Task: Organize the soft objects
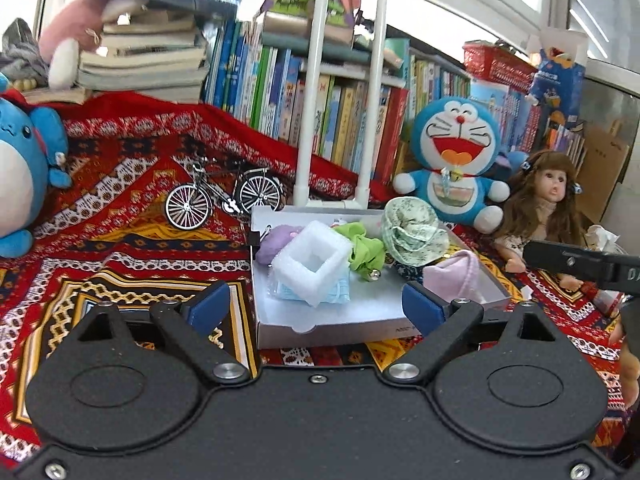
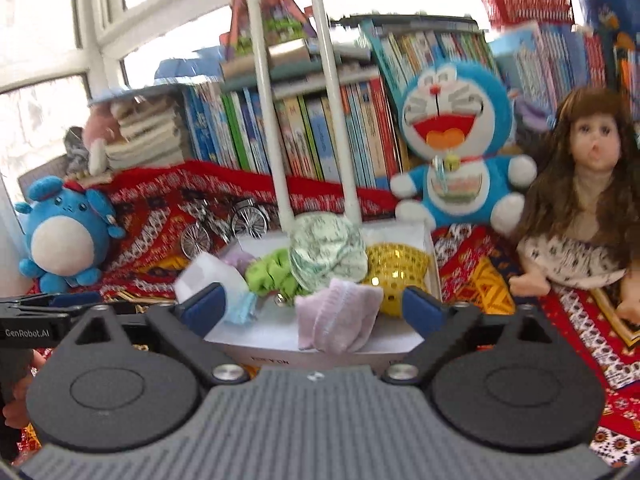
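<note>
The left gripper (image 1: 316, 308) and right gripper (image 2: 314, 306) hang with jaws spread wide, grasping nothing. The soft things already lie in the white tray (image 1: 340, 320): foam sleeve (image 1: 316, 260), green scrunchie (image 1: 362, 248), floral cloth (image 1: 412, 228), pink cloth (image 2: 340, 316), and a blurry yellow piece (image 2: 394, 272). Little seems left.

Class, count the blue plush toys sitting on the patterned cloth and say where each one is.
2: a round blue plush at far left, and a blue cat plush against the books, beside the doll. Others may be hidden.
</note>
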`<move>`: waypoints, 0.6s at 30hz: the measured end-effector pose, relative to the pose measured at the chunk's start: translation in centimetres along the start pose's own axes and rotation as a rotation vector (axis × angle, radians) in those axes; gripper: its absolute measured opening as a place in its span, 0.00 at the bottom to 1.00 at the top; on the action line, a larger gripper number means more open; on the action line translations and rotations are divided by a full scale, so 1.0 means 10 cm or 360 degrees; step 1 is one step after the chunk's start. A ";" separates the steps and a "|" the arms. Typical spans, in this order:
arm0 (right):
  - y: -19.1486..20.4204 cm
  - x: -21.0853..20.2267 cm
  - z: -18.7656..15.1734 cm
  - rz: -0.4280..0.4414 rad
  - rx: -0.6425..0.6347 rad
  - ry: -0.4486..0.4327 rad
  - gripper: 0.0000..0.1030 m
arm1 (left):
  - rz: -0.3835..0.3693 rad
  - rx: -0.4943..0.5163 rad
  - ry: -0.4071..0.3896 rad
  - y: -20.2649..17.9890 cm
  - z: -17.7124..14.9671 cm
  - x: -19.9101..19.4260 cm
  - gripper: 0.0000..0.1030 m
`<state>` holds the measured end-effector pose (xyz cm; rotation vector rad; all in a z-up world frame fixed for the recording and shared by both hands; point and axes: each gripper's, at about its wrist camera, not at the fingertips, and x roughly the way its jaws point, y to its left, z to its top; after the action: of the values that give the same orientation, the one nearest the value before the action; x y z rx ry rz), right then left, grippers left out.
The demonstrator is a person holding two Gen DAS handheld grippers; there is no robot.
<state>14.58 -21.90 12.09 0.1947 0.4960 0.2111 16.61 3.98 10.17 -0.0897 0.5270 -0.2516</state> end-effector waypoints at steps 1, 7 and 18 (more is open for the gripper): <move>0.02 -0.07 0.00 0.0007 -0.0014 -0.0027 1.00 | -0.0004 0.0003 -0.0014 -0.02 -0.02 -0.07 0.90; 0.18 -0.42 -0.12 0.0022 -0.0094 -0.0150 1.00 | -0.0063 0.0006 -0.0071 -0.12 -0.23 -0.44 0.93; 0.30 -0.78 -0.52 -0.0029 -0.0128 -0.0263 1.00 | -0.0079 0.0009 -0.0111 -0.30 -0.75 -0.84 0.93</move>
<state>4.85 -20.26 11.81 0.1276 0.3242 0.1950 5.11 3.12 8.27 -0.1059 0.4549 -0.2974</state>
